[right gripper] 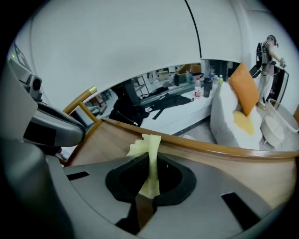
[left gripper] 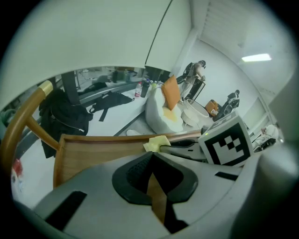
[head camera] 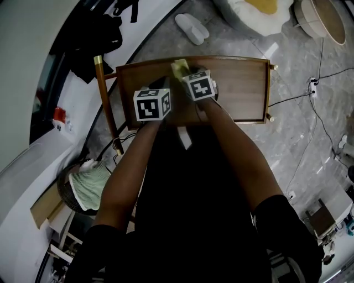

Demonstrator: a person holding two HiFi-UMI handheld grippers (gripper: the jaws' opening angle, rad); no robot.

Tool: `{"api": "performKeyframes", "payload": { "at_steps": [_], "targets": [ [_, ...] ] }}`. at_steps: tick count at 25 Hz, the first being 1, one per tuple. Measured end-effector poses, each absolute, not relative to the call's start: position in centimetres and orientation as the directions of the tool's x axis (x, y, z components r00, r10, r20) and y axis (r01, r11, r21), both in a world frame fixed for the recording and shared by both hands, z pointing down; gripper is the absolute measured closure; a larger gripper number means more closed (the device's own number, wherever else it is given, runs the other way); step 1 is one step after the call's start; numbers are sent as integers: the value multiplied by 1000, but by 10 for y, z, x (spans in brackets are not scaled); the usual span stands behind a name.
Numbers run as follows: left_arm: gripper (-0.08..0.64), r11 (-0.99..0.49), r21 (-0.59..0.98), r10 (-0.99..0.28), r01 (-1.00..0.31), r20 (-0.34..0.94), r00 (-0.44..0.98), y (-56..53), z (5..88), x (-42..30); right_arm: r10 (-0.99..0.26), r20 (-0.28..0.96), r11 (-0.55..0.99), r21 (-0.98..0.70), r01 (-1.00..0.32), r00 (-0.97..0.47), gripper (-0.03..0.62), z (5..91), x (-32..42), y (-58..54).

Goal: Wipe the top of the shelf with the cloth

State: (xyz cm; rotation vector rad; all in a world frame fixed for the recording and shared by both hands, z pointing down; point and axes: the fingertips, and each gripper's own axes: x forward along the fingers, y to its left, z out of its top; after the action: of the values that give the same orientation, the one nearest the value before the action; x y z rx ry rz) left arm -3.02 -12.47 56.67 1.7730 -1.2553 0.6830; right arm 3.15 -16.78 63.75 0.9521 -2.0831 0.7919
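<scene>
While right gripper (right gripper: 148, 179) clamps cloth (right gripper: 149, 144) over shelf (head camera: 243, 88), left gripper (left gripper: 152, 170) closed.

I count two hand-held grippers: left gripper (head camera: 160, 84) and right gripper (head camera: 187, 73). One yellow cloth (head camera: 179, 66). One wooden shelf (head camera: 243, 88). On the far floor, one white slipper (head camera: 191, 27), one white beanbag (head camera: 240, 15), one orange cushion (right gripper: 245, 88).

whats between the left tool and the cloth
Only bare wood of the shelf top, as the left gripper view shows. The left tool is shut and empty; the right tool pinches the cloth.
</scene>
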Motion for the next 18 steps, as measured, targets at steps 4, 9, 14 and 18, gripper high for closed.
{"api": "performKeyframes", "payload": {
  "at_steps": [4, 9, 14, 18],
  "targets": [
    [549, -177, 340, -474, -923, 793, 383, -130, 569, 10, -423, 805, 498, -178, -849, -417, 549, 639, 79, -179],
    [549, -216, 353, -471, -910, 779, 414, -140, 565, 54, -449, 818, 449, -141, -882, -359, 549, 639, 140, -197],
    [549, -230, 359, -470, -905, 773, 426, -149, 564, 77, -457, 820, 454, -117, -883, -344, 549, 638, 173, -206],
    [549, -260, 360, -462, -896, 768, 443, -155, 561, 97, -477, 826, 418, -86, -904, -300, 549, 637, 209, -211]
  ]
}}
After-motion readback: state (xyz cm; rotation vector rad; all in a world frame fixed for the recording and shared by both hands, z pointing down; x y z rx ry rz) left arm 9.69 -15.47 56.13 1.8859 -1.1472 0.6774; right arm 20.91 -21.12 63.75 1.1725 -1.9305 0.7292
